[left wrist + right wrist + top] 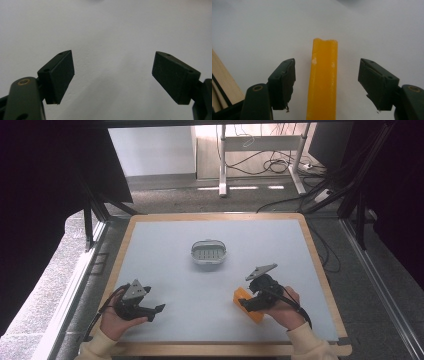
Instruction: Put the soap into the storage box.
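- Left gripper (pixel 159 309): near-left corner of worktop (pixel 165 255), jaws released.
- Right gripper (pixel 326 82): jaws released, straddling orange bar (pixel 323 82).
- Grey soap dish (pixel 208 254): worktop centre.

Matt pale table top (pixel 170 245) with wooden rim, waxy orange block (pixel 323 80), matt black plastic gripper pads (pixel 283 83)

Lab or test room: dark framing (pixel 95 215) is enclosing the desk (pixel 150 235); loose cables (pixel 270 166) are lying on carpet.
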`<state>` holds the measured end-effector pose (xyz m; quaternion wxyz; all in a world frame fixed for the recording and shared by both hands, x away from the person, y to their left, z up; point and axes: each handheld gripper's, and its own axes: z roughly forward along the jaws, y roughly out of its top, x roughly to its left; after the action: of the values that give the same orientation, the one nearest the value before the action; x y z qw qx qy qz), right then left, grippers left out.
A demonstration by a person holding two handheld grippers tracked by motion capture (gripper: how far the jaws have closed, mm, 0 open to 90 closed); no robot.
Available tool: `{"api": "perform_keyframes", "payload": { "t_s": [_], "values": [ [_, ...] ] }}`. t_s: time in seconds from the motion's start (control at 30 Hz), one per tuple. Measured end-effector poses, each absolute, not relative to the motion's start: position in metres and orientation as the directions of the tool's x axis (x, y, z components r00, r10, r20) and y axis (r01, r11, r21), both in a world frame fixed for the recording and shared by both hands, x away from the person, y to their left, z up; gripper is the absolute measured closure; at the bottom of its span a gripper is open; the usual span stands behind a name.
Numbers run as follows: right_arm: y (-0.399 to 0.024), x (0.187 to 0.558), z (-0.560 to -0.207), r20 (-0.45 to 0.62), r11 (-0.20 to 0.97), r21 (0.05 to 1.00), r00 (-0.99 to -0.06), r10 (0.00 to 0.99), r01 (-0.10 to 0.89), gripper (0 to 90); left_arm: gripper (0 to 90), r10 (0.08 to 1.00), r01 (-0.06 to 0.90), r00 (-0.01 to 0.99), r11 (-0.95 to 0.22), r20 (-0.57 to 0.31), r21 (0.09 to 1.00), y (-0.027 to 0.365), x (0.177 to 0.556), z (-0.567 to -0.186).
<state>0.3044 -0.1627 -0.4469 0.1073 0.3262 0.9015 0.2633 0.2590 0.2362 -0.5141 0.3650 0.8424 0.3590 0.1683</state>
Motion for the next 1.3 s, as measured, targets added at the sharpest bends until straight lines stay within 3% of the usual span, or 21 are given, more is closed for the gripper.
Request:
{"api": "perform_keyframes", "payload": {
  "t_s": [0.67, 0.87, 1.3],
  "values": [
    [-0.154, 0.312, -0.473, -0.025, 0.697, 0.41, -0.757, 0.653, 0.588, 49.3, 18.1, 0.724, 0.476, 0.69, -0.476, 0.022, 0.739, 0.236, 0.258, -0.514],
    [-0.15, 0.313, -0.481, -0.021, 0.724, 0.358, -0.77, 0.638, 0.59, 59.2, 18.1, 0.721, 0.476, 0.692, -0.481, 0.024, 0.736, 0.236, 0.259, -0.514],
    [-0.147, 0.31, -0.48, -0.042, 0.732, 0.349, -0.771, 0.636, 0.585, 61.6, 18.1, 0.722, 0.474, 0.691, -0.475, 0.02, 0.742, 0.235, 0.258, -0.514]
  ]
}}
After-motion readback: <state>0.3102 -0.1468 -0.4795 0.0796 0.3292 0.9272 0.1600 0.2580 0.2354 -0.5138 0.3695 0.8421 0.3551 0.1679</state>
